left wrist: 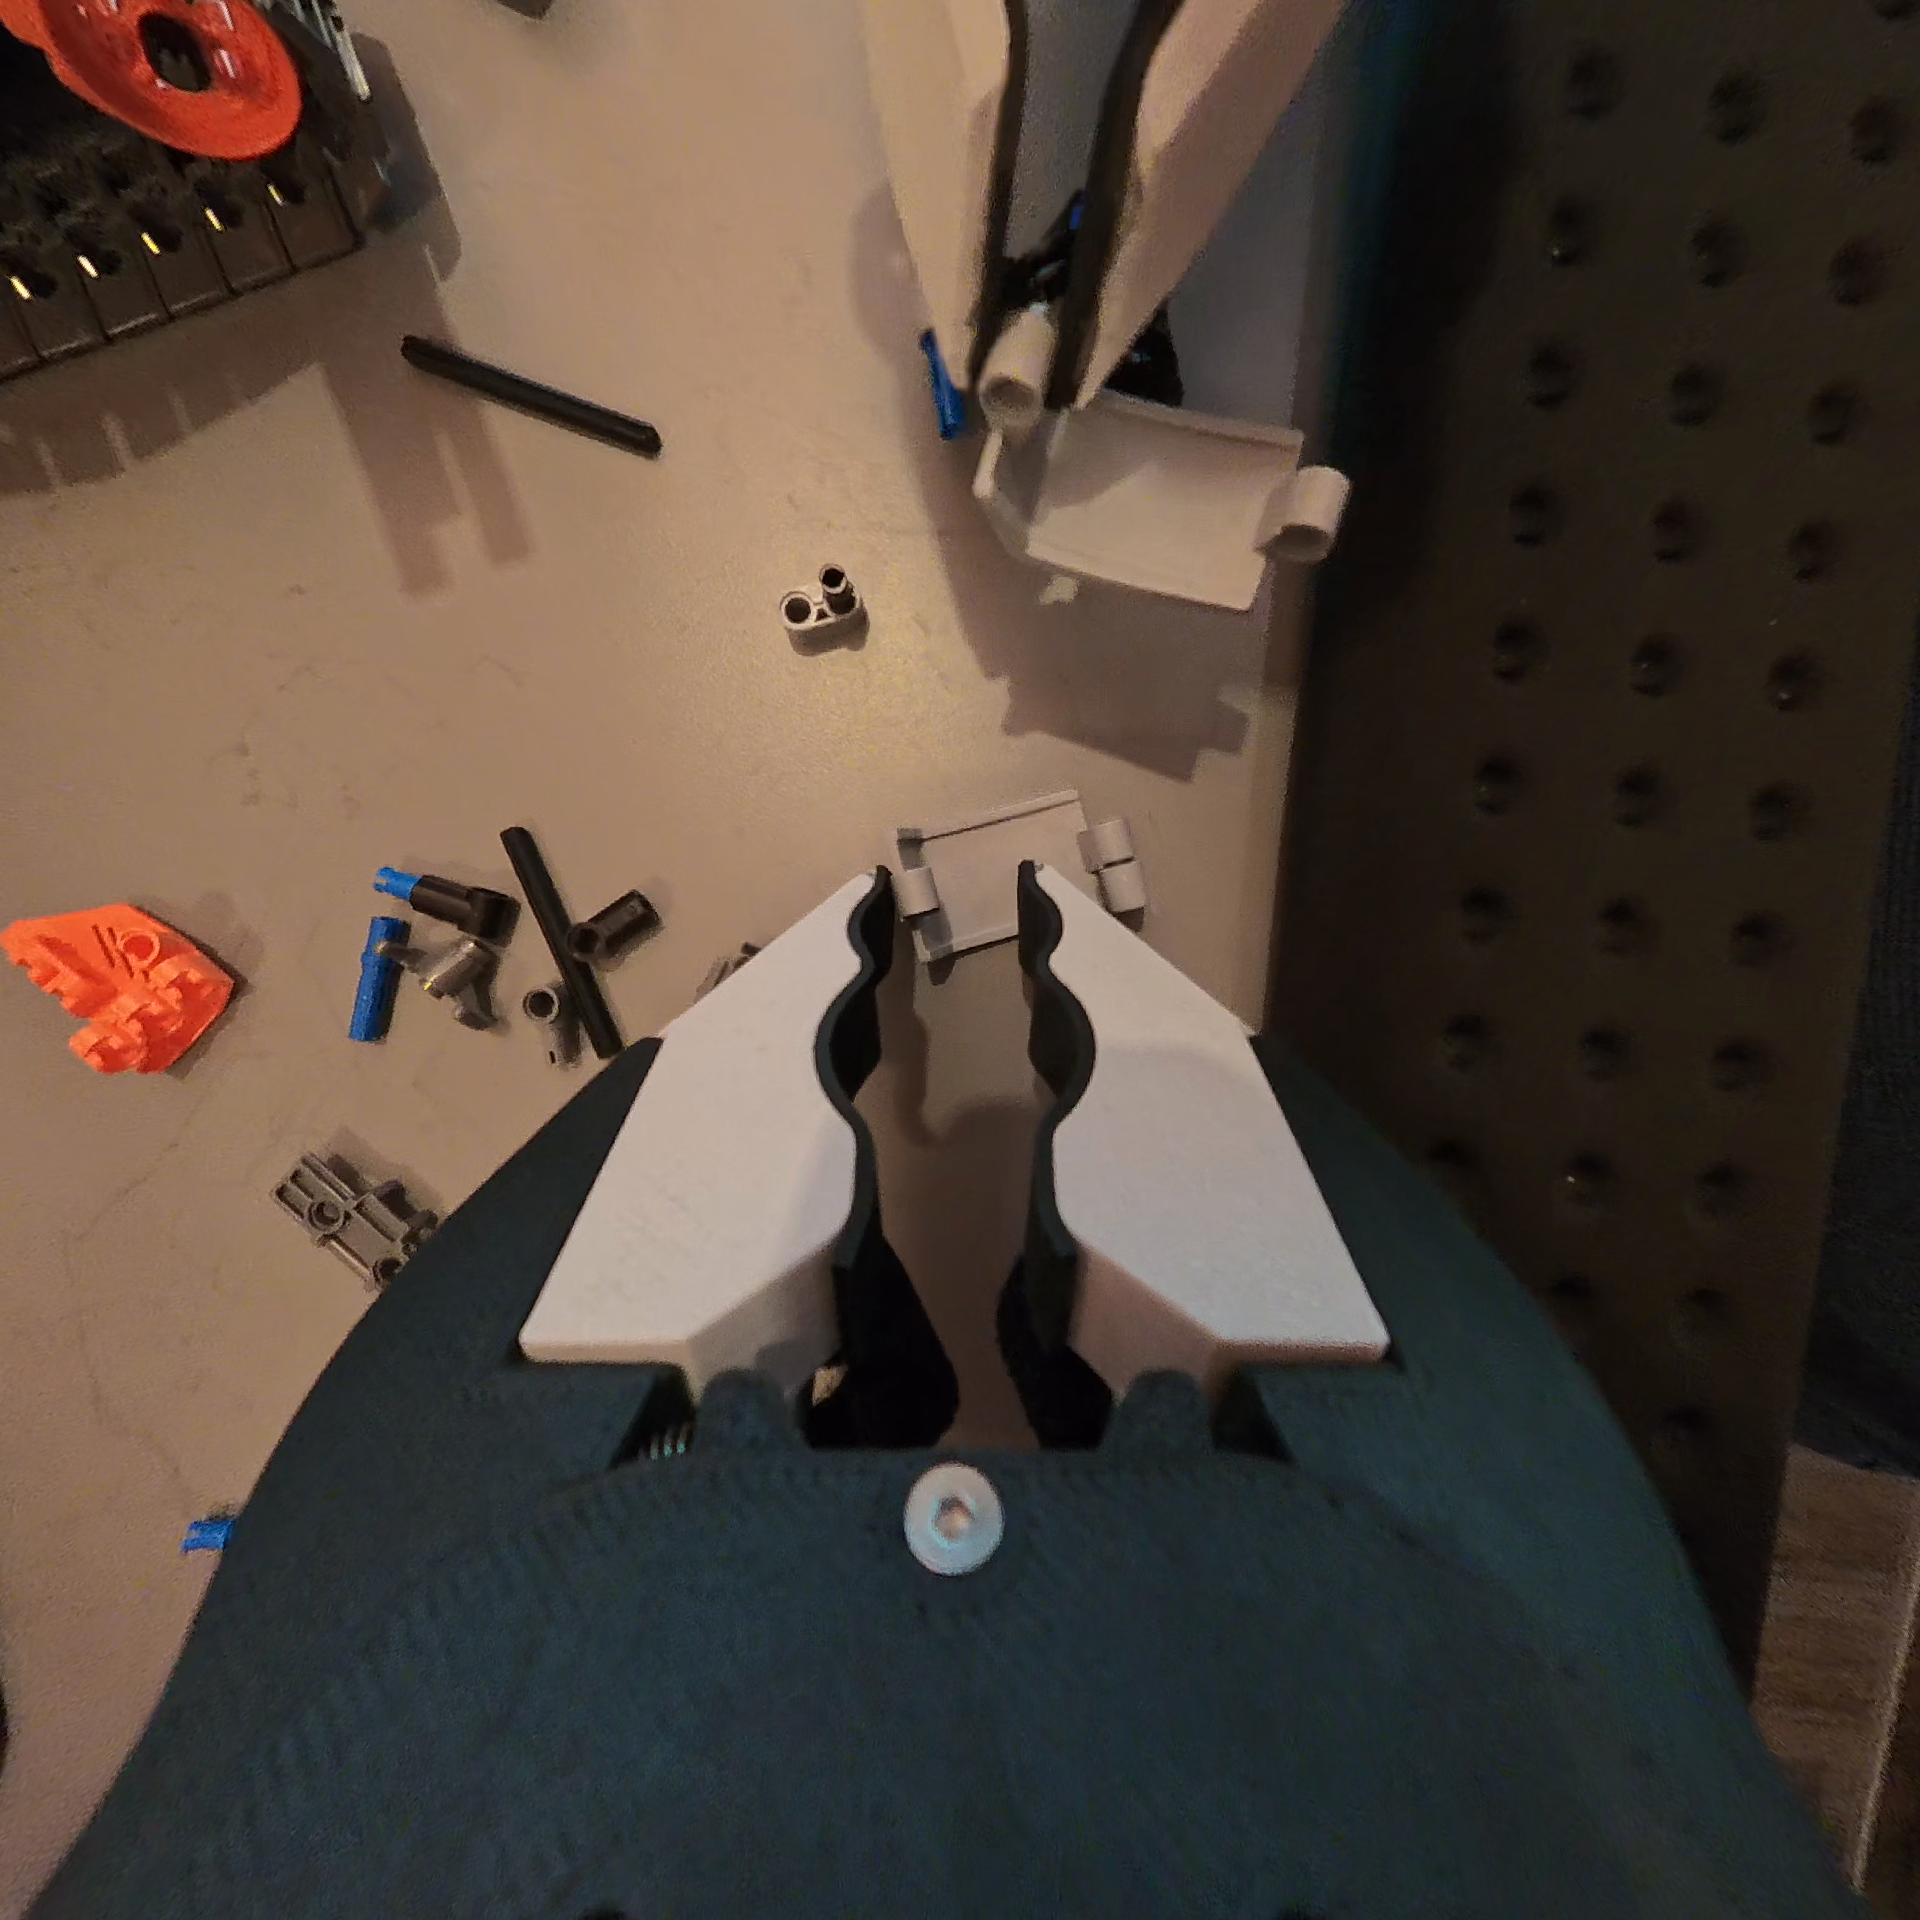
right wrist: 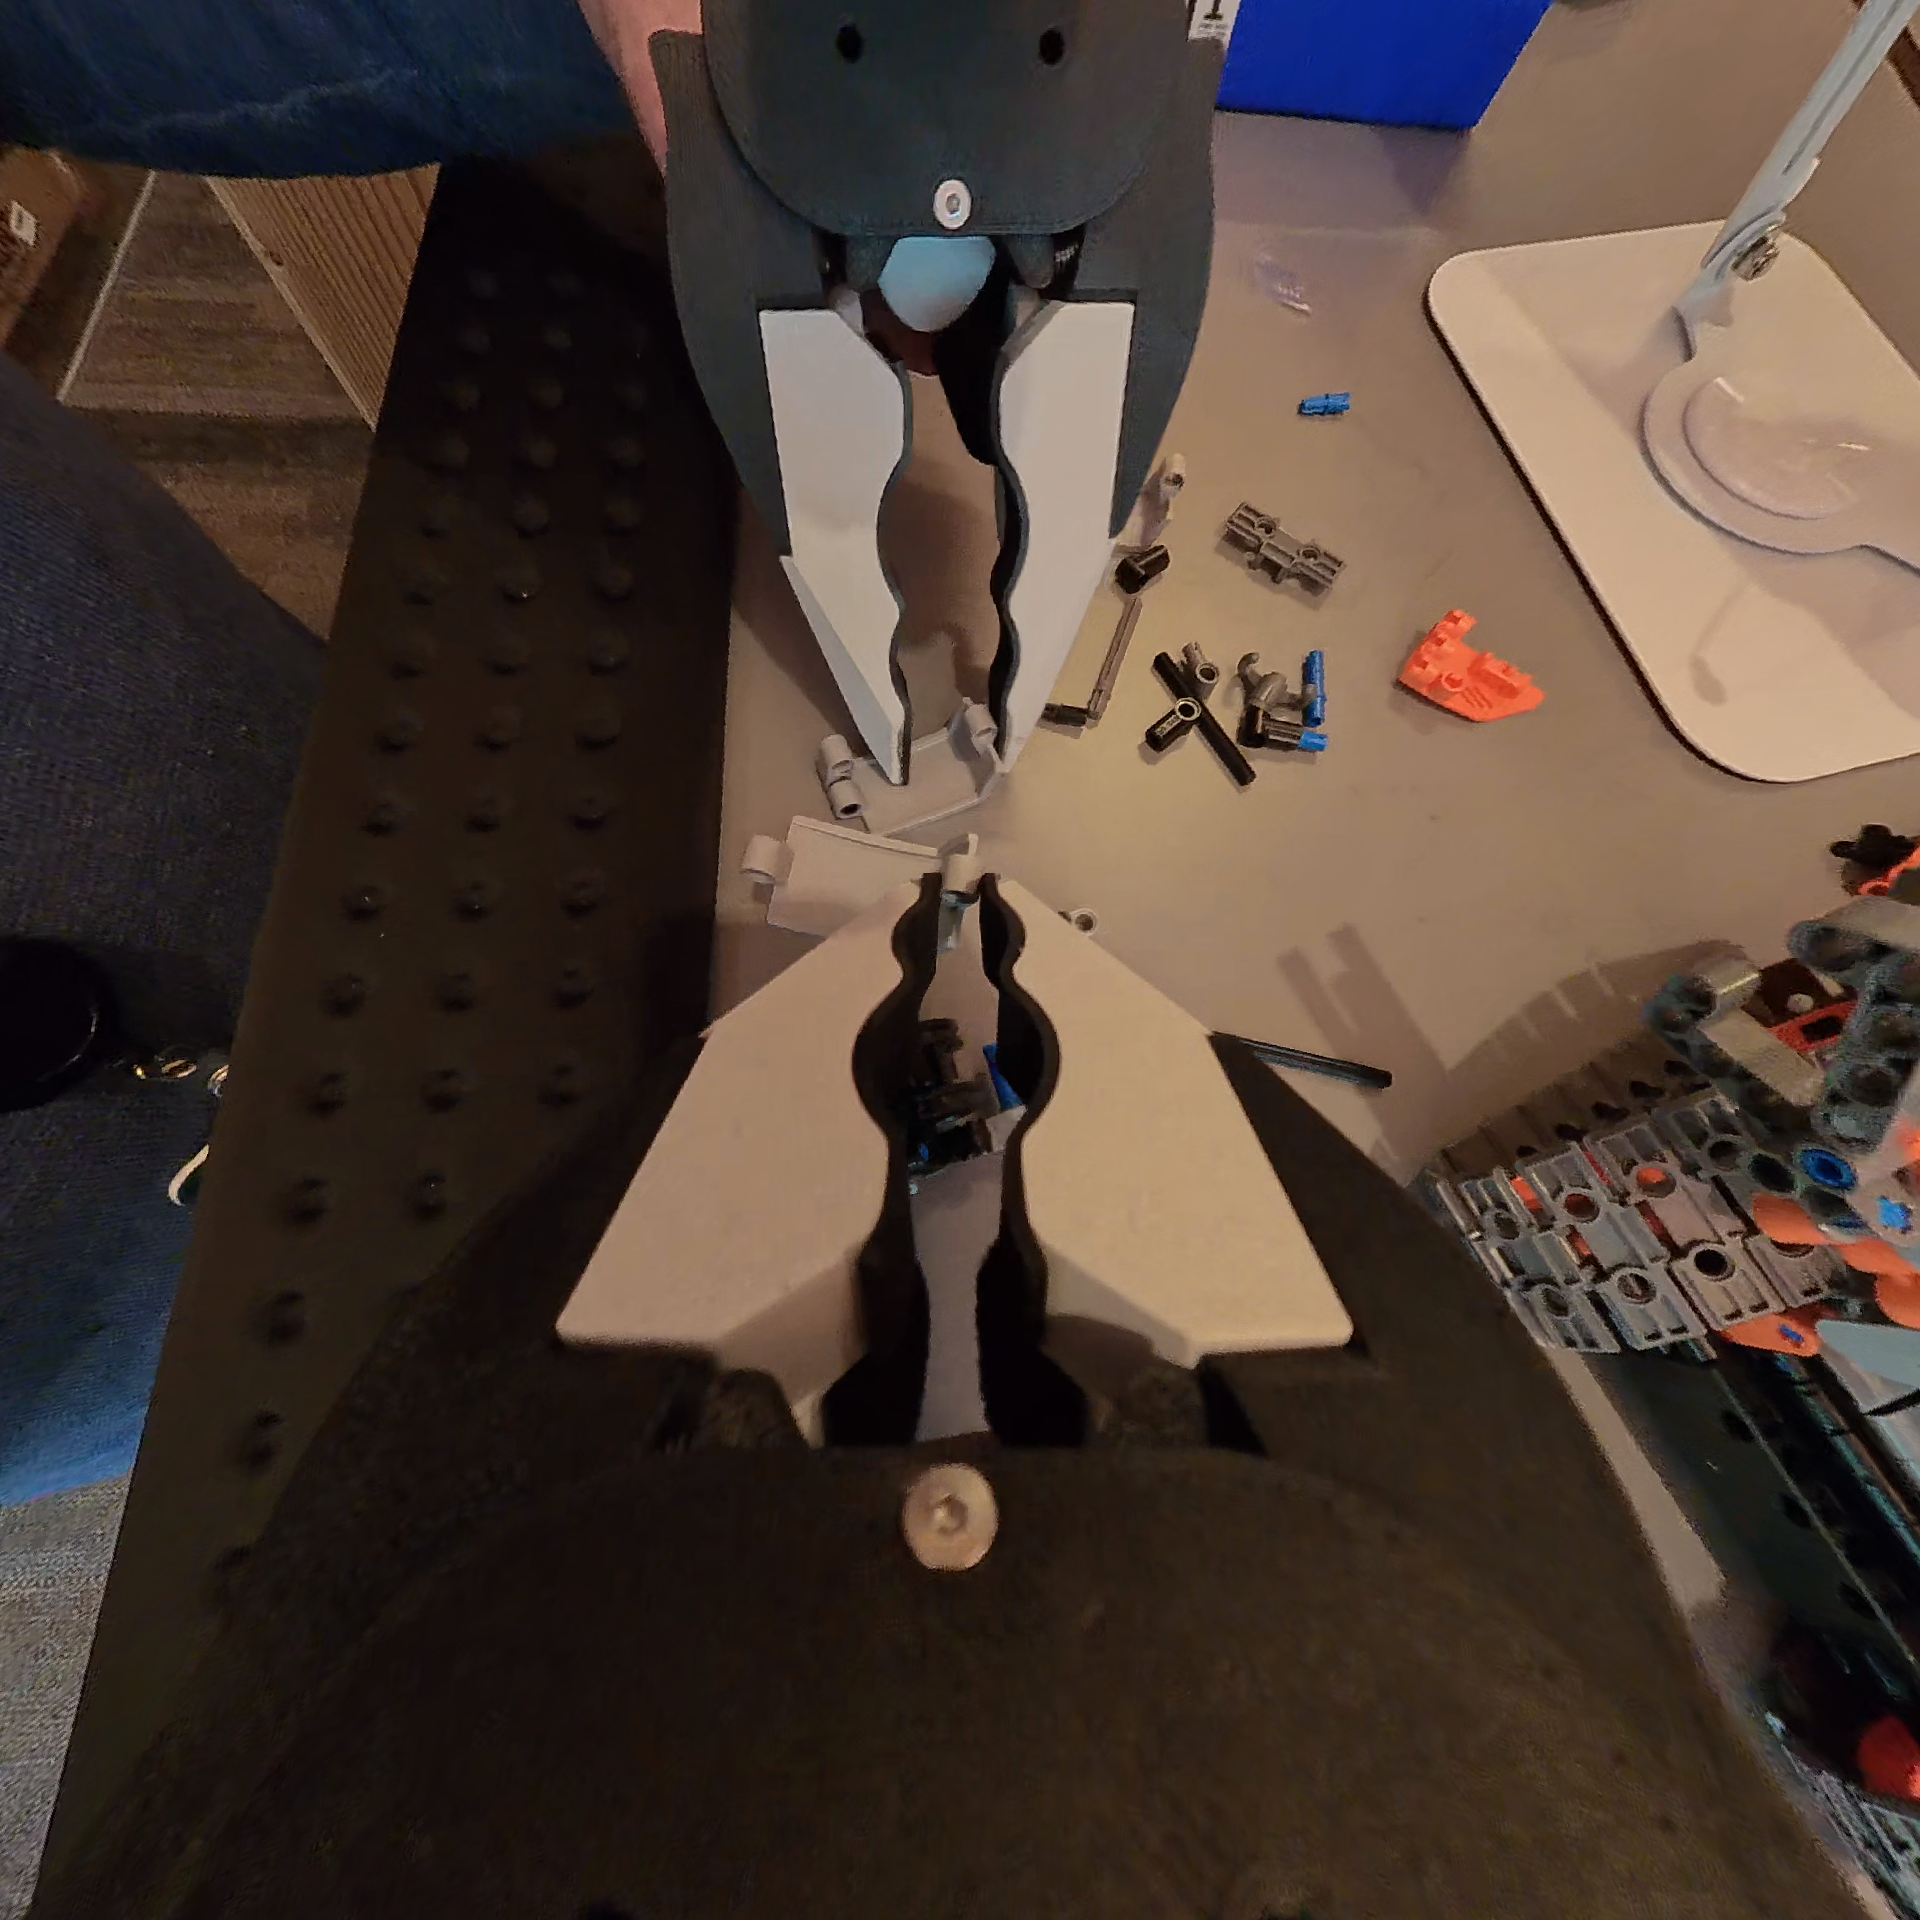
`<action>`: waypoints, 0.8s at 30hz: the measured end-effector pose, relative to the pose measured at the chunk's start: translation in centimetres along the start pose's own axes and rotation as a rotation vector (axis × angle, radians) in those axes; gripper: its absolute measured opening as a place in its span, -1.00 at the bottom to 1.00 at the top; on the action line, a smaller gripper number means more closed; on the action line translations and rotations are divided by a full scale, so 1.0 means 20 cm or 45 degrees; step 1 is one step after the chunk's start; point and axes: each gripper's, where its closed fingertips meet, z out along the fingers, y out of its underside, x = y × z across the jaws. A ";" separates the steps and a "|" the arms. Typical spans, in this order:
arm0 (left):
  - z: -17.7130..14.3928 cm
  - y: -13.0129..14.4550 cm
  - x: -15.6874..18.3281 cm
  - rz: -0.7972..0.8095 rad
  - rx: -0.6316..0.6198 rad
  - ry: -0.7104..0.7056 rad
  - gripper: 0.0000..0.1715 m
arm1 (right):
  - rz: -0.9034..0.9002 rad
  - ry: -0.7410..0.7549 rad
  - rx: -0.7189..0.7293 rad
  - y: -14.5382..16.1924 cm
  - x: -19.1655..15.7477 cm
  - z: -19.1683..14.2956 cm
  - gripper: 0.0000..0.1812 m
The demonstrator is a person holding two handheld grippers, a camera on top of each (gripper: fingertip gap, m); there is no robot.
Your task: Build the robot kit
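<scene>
The left gripper (left wrist: 956, 878) is shown with its jaws parted, poised over a grey hinged panel (left wrist: 987, 883) that lies on the counter (left wrist: 644, 727) at mid-frame in the left wrist view; whether the tips touch it cannot be told. The right gripper (right wrist: 961, 883) is shown with jaws narrowed onto the small grey tube at one corner of a second grey hinged panel (right wrist: 842, 868), seen just above centre in the right wrist view. Loose black and blue pins (left wrist: 488, 956) and an orange piece (left wrist: 114, 982) are scattered at the left of the left wrist view, and a black studded board (left wrist: 1621, 727) is seen along its right side.
</scene>
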 end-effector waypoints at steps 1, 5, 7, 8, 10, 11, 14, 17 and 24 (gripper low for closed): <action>0.00 0.01 0.01 0.002 -0.006 0.009 -0.75 | 0.004 -0.001 0.007 0.00 0.01 0.00 -0.94; -0.02 0.03 0.01 -0.005 -0.014 0.008 -0.70 | 0.022 -0.001 0.048 -0.01 0.03 -0.03 -0.94; -0.03 0.03 0.00 -0.017 0.000 -0.007 -0.67 | 0.034 0.004 0.074 -0.01 0.03 -0.05 -0.95; -0.04 0.03 0.00 -0.029 0.017 0.004 -0.65 | 0.039 0.005 0.087 -0.02 0.04 -0.07 -0.95; -0.08 0.03 -0.01 -0.050 0.042 -0.009 -0.64 | 0.050 0.017 0.114 -0.02 0.05 -0.10 -0.95; -0.10 0.04 -0.02 -0.060 0.045 -0.018 -0.63 | 0.057 0.025 0.126 -0.02 0.06 -0.11 -0.94; -0.17 0.07 -0.04 -0.094 0.065 -0.048 -0.63 | 0.074 0.040 0.163 -0.02 0.08 -0.15 -0.94; -0.19 0.10 -0.04 -0.113 0.055 -0.051 -0.63 | 0.099 0.048 0.189 0.00 0.10 -0.18 -0.95; -0.14 0.07 0.02 -0.101 0.057 -0.023 -0.63 | 0.119 0.064 0.199 0.02 0.12 -0.20 -0.95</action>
